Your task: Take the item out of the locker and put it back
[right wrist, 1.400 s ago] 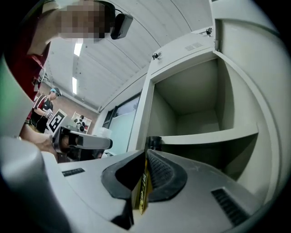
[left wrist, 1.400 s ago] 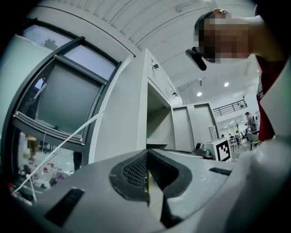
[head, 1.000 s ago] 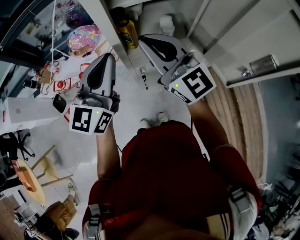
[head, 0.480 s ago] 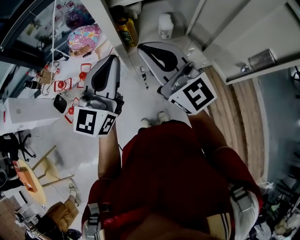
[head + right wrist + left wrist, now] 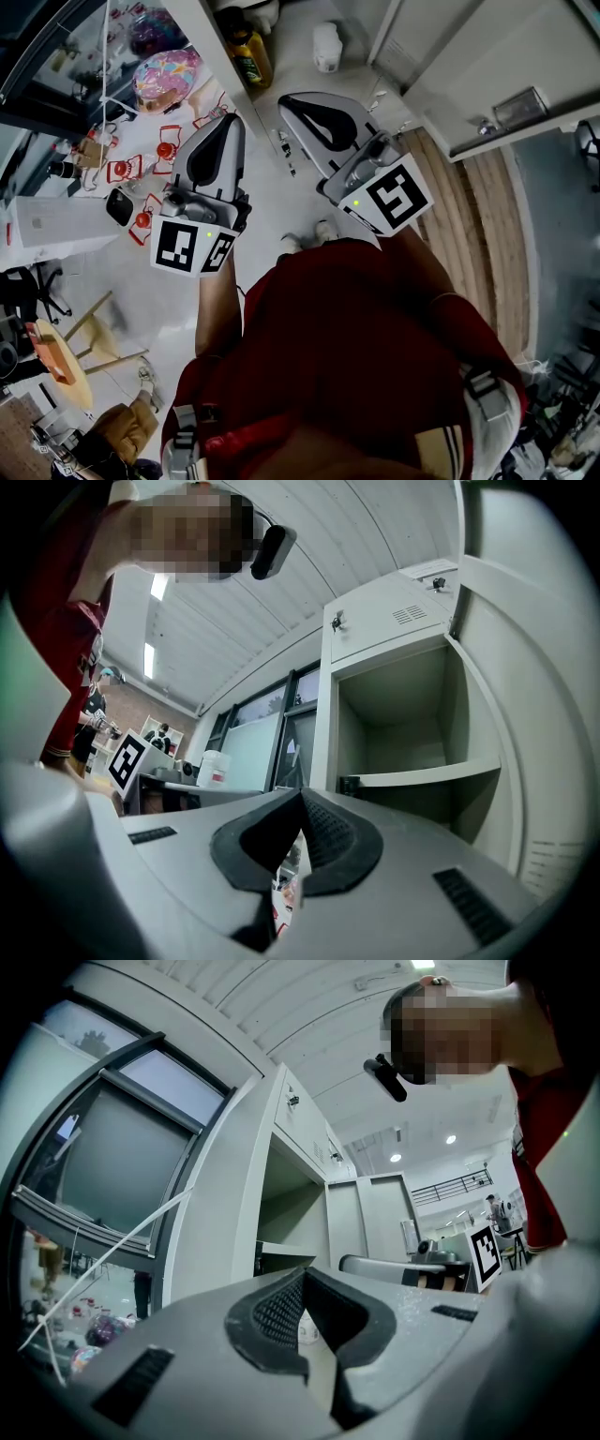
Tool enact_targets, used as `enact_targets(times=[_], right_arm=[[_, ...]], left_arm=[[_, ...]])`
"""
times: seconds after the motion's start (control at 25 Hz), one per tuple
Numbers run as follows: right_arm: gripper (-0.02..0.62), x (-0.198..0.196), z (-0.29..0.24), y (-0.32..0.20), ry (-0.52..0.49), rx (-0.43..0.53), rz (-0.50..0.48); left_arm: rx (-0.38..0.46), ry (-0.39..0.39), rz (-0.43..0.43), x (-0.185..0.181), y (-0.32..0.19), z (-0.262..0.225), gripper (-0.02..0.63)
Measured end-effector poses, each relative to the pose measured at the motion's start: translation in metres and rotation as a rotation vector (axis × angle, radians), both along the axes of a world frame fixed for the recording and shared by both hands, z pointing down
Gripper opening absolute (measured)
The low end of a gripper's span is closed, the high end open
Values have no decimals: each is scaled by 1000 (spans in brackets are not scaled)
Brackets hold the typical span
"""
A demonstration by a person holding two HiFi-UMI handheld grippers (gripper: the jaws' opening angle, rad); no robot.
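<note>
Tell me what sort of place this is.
Probably a workplace locker area, perhaps in a lab or office. It has grey metal lockers, one standing open with a shelf inside, and large glazed partitions beside them.

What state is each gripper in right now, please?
Left gripper: closed, nothing between its jaws.
Right gripper: closed, nothing between its jaws.

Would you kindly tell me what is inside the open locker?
A yellow bottle and a white container stand inside the locker. Its shelf shows too, but the right tool covers whatever lies beneath it.
</note>
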State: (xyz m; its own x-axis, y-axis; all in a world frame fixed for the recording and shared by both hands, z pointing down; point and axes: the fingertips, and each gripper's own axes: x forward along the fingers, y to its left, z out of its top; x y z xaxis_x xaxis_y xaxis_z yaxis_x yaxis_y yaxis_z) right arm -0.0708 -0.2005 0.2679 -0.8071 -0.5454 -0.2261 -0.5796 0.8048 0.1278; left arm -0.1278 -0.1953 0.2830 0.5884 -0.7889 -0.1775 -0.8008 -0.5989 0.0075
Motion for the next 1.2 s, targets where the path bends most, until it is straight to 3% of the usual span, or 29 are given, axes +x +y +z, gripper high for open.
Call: enact_targets(times=[1.2], right_arm=[[-3,12,19,1,2,-35,24]], left_arm=[[-5,-17,-8,8,2,6,6]])
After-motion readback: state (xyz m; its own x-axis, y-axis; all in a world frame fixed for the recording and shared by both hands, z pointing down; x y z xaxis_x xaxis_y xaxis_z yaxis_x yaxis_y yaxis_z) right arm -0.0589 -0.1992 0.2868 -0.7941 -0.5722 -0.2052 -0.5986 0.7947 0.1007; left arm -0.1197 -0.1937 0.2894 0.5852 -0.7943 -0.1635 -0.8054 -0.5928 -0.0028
